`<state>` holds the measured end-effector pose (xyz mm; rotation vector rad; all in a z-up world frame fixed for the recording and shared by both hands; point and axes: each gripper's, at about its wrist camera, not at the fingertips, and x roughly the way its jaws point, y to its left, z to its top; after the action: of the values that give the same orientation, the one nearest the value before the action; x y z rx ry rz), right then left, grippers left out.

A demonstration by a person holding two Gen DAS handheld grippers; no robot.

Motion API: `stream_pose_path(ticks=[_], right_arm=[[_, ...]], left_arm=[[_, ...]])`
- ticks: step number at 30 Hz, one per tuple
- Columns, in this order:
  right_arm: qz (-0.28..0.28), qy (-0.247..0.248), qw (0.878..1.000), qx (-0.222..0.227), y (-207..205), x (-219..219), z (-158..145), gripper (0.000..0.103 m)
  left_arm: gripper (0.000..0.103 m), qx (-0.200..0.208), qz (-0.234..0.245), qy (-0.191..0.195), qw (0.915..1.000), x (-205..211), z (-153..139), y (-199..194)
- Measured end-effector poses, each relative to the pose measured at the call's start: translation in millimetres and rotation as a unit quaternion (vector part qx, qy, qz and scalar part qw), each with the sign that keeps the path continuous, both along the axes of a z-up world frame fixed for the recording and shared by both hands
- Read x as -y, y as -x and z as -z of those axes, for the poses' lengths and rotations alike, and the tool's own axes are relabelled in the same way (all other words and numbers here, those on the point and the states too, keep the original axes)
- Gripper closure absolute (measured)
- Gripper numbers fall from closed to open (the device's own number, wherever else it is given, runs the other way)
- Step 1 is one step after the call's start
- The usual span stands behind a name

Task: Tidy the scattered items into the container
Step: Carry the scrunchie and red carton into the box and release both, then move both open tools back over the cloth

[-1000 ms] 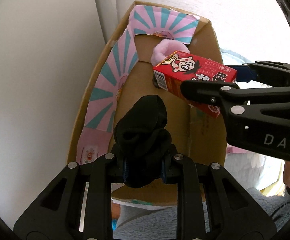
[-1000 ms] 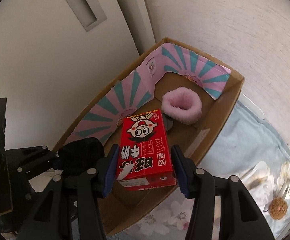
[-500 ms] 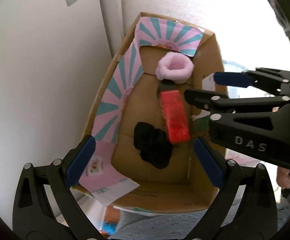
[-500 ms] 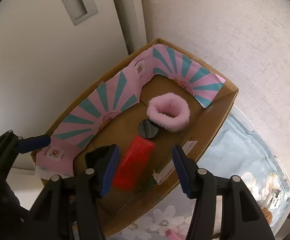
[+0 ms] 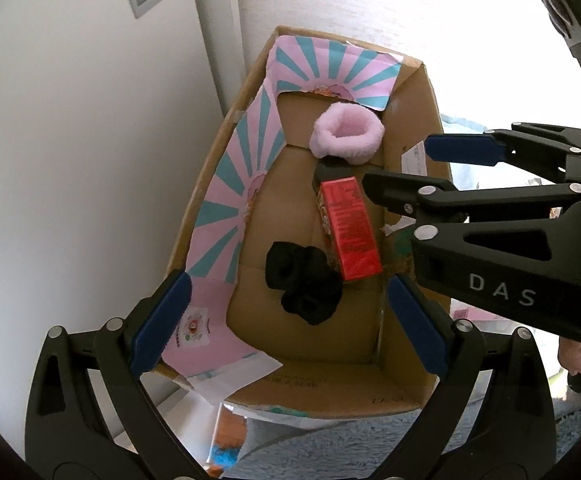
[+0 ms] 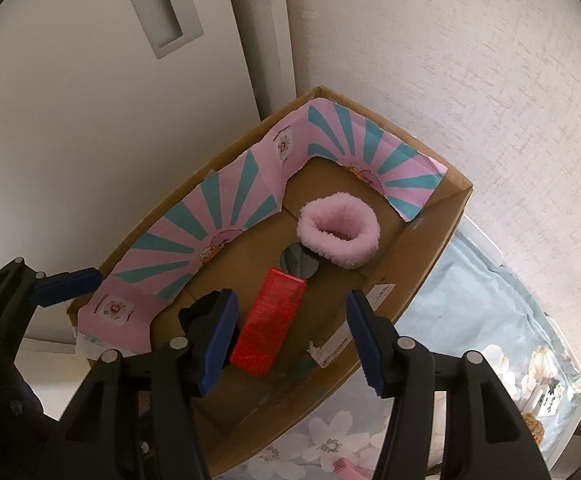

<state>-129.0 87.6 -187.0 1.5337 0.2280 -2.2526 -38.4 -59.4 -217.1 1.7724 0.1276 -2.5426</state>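
Note:
An open cardboard box (image 5: 410, 396) with a pink and teal paper lining sits below both grippers. On its floor lie a black sock (image 5: 302, 280), a red drink carton (image 5: 350, 232) on its side, a fluffy pink band (image 5: 346, 136) and a small black round thing (image 6: 298, 260) beside the band. My left gripper (image 5: 286, 320) hangs above the sock, open and empty. My right gripper (image 6: 290, 332) hovers over the carton (image 6: 270, 320), open with its pads clear of it. From the left wrist view the right gripper (image 5: 410, 164) reaches in from the right.
A white door and a textured wall stand close behind the box. A floral blue cloth (image 6: 470, 320) lies to its right with small items (image 6: 530, 424) on it. A grey fuzzy rug (image 5: 330, 452) is in front. A person's hand (image 5: 574, 356) shows at the right edge.
The left jaws opened wide and the black sock dropped onto the box floor. The right gripper let go of the red carton, which now lies on its side in the box.

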Motion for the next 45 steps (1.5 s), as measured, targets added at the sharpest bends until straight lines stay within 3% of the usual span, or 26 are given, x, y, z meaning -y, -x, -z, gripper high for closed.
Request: stream_pose_path(ticks=[19, 27, 34, 36, 41, 45], right_arm=[[0.009, 0.007, 1.000, -0.014, -16, 3, -15, 0.051], [0.047, 0.011, 0.998, -0.048, -37, -23, -27, 0.051], [0.117, 0.011, 0.990, -0.074, -70, -87, -44, 0.051], [0.182, -0.013, 0.979, -0.095, -86, -116, -52, 0.051], [0.253, -0.050, 0.960, -0.110, -126, -184, -64, 0.051], [0.326, -0.062, 0.937, -0.105, -161, -236, -67, 0.051]], left_arm=[[0.004, -0.005, 0.005, 0.005, 1.0000, 4, -10, -16], [0.004, -0.023, 0.066, 0.012, 0.9975, -31, -25, -13], [0.004, -0.056, 0.168, 0.025, 0.9840, -99, -47, -4], [0.004, -0.072, 0.198, 0.027, 0.9771, -118, -56, -2], [0.004, -0.092, 0.258, 0.026, 0.9614, -162, -68, 5], [0.003, -0.085, 0.295, 0.018, 0.9514, -193, -63, 2]])
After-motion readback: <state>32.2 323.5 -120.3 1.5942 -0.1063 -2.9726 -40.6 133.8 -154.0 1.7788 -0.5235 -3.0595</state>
